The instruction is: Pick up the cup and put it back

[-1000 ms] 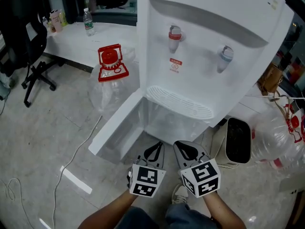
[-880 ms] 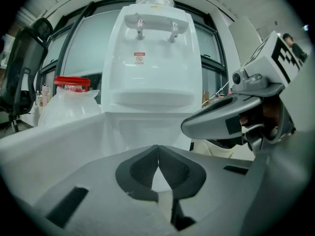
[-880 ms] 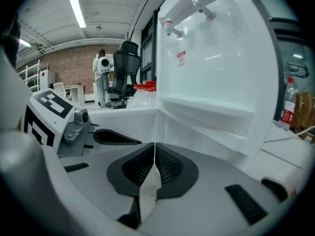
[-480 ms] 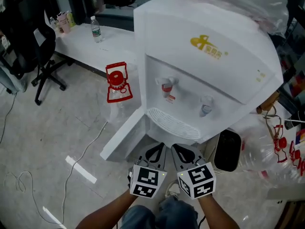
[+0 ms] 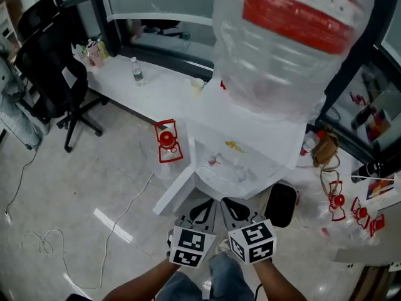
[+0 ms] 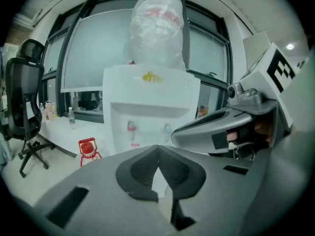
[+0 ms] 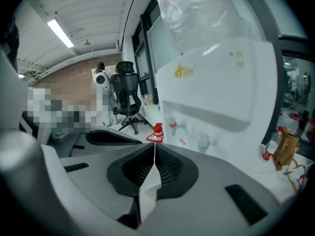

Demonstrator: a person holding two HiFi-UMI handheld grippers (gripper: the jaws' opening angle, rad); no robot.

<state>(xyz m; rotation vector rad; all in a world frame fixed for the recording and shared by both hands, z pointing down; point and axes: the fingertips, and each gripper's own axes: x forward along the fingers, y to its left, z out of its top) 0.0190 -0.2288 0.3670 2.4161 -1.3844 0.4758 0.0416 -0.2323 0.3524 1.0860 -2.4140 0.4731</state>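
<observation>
Grippers, two, held side by side low in the head view: left gripper, jaws clenched with nothing between them; right gripper, jaws likewise pressed together and empty. We note both well apart from the small pale cup, which stands on the long white surface just left of the white water dispenser. Large clear plastic bottle with red label sits atop the dispenser. Clear red-capped jug on the floor; black office chair beside the surface.
</observation>
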